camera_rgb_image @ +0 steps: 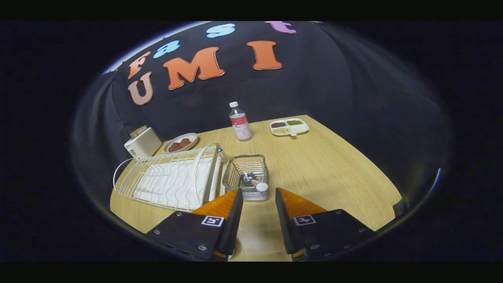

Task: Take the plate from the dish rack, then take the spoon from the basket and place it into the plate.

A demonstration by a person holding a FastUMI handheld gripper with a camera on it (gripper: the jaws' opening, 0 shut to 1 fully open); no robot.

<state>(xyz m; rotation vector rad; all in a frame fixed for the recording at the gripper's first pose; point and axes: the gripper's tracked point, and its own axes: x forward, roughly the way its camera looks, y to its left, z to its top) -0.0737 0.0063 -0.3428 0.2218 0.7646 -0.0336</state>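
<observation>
One spoon (251, 181) in wire basket (246, 175) just ahead of fingers (257, 192), apart & empty; rack (173, 179) beside.

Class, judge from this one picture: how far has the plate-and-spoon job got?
Done: nothing visibly. A white plate stands in the dish rack. In hand: nothing; the tool is open, just short of the wire basket holding the spoon. Left: take out the plate, then put the spoon in it.

The bottle (240, 122) label's print is perhaps too small to read.
</observation>
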